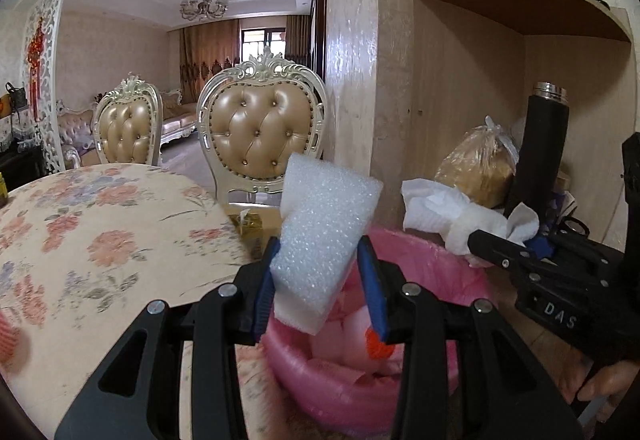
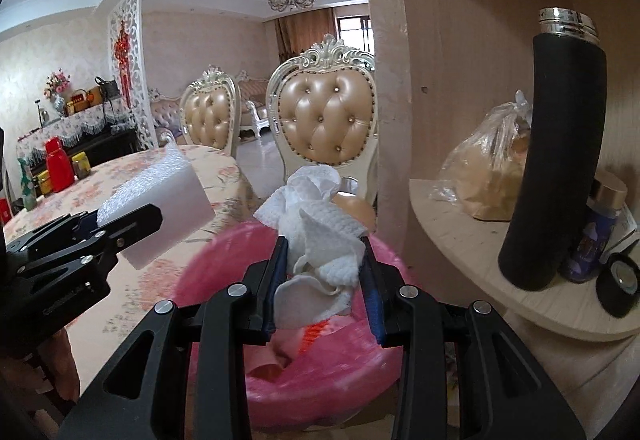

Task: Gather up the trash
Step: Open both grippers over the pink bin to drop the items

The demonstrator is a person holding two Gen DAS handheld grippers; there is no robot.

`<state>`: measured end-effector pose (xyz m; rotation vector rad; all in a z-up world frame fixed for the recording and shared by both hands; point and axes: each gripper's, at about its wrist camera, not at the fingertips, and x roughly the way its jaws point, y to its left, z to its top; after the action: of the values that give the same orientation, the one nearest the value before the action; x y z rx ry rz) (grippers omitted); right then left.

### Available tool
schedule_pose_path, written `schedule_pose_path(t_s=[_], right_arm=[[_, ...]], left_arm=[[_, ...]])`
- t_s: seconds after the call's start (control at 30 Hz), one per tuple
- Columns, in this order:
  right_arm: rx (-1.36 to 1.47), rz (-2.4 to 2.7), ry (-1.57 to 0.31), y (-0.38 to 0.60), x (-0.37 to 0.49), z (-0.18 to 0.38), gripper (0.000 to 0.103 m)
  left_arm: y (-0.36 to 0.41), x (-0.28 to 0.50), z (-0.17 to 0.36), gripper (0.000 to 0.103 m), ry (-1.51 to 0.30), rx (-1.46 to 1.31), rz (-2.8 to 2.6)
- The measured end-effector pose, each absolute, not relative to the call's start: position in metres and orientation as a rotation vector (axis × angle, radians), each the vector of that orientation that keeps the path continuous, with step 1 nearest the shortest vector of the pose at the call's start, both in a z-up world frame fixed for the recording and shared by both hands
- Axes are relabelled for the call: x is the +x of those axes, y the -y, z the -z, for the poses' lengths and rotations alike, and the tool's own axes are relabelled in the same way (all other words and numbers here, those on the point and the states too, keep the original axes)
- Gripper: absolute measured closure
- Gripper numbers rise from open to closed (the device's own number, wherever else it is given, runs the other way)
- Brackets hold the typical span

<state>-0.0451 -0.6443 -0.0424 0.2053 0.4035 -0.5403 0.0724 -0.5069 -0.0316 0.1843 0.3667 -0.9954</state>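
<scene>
Two hand-held grippers hovered over a bin lined with a pink bag (image 1: pixel 420 256), which sat beside a round table covered in a floral cloth (image 1: pixel 100 224). The bin serves as the landmark here.

The left gripper (image 1: pixel 320 264) was closed on a white foam block (image 1: pixel 324 240). Its blue-padded fingers (image 1: pixel 374 280) pinched the block's lower half, and the block stood tilted above the bin's near rim. In the right wrist view, the same block (image 2: pixel 168 207) hung just to the table side of the bin.

The right gripper (image 2: pixel 324 264) was closed on a crumpled white paper towel (image 2: pixel 320 236), held directly above the bin's opening. From the left wrist view, that towel (image 1: pixel 444 211) sat over the bin's far rim, on the side toward a wooden shelf unit (image 1: pixel 472 51).

Inside the bin lay pale scraps and a small orange piece (image 1: pixel 376 348).

Beyond the bin stood a tufted tan chair (image 2: pixel 326 119) with an ornate pale frame. On the shelf beside the bin were a black flask (image 2: pixel 556 147) with a silver top and a clear plastic bag of brown contents (image 2: pixel 488 175).
</scene>
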Motion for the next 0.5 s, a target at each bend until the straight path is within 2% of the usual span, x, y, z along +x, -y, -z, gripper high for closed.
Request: schedule_pose_path(t_s=[0.03,0.07,0.1,0.13,0.43,0.47,0.5], right_arm=[[0.207,0.543,-0.405,0.647,-0.043,0.043,0.068],[0.209,0.545,-0.407,0.649,-0.041,0.043,0.068],[0.212,0.549,-0.410,0.654,-0.039,0.044,0.068],[0.213,0.550,-0.409,0.656,-0.037,0.044,0.068],[0.211,0.515,-0.436,0.658,-0.003,0.050,0.064],[0.212,0.506,-0.440,0.657,0.002,0.050,0.060],[0.211,0.497,-0.441,0.657,0.008,0.051,0.051]], left_arm=[[0.512,0.075,0.033,0.059,-0.368,0.189,1.009],[0.516,0.076,0.034,0.049,-0.372,0.195,1.019],[0.520,0.078,0.036,0.036,-0.374,0.201,1.018],[0.521,0.081,0.036,0.032,-0.367,0.203,0.999],[0.461,0.108,0.028,0.009,-0.325,0.178,0.818],[0.453,0.110,0.028,0.006,-0.322,0.181,0.801],[0.443,0.112,0.027,0.006,-0.318,0.187,0.782]])
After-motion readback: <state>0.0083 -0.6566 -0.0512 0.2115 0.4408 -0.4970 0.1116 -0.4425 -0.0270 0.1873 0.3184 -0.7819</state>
